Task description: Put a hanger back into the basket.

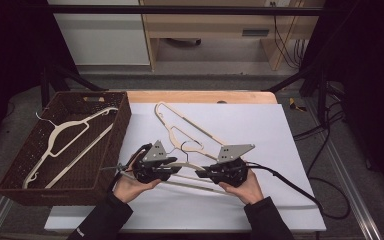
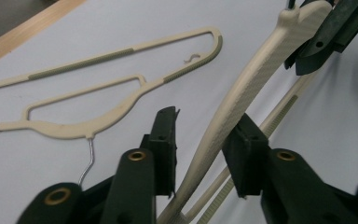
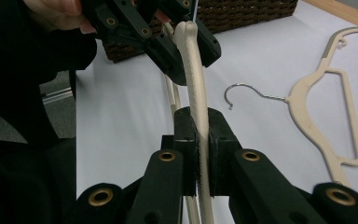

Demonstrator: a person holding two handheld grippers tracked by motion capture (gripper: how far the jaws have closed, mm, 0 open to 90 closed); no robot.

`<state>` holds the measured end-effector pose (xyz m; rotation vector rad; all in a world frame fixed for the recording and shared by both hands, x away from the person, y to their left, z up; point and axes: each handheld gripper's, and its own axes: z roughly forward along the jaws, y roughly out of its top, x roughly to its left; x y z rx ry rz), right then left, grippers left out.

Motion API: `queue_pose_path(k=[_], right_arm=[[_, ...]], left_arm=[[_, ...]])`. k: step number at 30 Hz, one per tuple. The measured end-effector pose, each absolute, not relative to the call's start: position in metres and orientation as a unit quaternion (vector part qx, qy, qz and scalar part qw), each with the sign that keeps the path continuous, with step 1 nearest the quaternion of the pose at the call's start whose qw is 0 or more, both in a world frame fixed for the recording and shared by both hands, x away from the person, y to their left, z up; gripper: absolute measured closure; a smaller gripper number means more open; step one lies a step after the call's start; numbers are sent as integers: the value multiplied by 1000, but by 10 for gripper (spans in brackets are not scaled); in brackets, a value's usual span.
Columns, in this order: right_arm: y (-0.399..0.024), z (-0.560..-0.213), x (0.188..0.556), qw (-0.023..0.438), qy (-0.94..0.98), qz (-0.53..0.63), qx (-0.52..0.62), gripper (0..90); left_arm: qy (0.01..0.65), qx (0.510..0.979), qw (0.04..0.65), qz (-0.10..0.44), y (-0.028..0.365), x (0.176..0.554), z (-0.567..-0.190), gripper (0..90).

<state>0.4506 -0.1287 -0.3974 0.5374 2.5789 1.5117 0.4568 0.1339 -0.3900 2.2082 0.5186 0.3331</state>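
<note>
My high camera looks forward and down over the white sheet-covered table (image 1: 260, 130). Each gripper camera sits close behind its own black jaws, facing the other's. All three share the cream plastic hanger (image 1: 190, 172) (image 2: 242, 93) (image 3: 196, 84) between them.

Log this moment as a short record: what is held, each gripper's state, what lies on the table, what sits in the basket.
held item: cream hanger, lifted between both grippers
right gripper: shut on the hanger's arm
left gripper: straddles the arm; right pad touches, left pad apart
on the sheet: second cream hanger, flat on the white sheet
in the basket: one more hanger, inside the brown wicker basket at table left
</note>
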Motion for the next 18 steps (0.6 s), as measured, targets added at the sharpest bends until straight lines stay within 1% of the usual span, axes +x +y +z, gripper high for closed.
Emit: queue_pose_path(k=[4, 8, 11, 13, 17, 18], right_arm=[[-128, -398, 451, 50, 850, 494, 177, 845], [-127, -399, 451, 67, 851, 487, 184, 819], [-128, -400, 451, 91, 854, 474, 193, 769], [-128, -401, 451, 102, 857, 465, 199, 714], [-128, -405, 452, 119, 853, 462, 211, 683], [-129, -406, 452, 120, 852, 462, 213, 674]], left_arm=[[200, 885, 397, 136, 133, 454, -390, 711], [196, 890, 389, 136, 132, 451, -391, 745], [193, 895, 384, 122, 130, 449, -391, 782], [194, 897, 379, 115, 129, 448, -392, 795], [186, 903, 374, 104, 127, 446, -393, 818], [190, 900, 380, 97, 126, 444, -393, 823]])
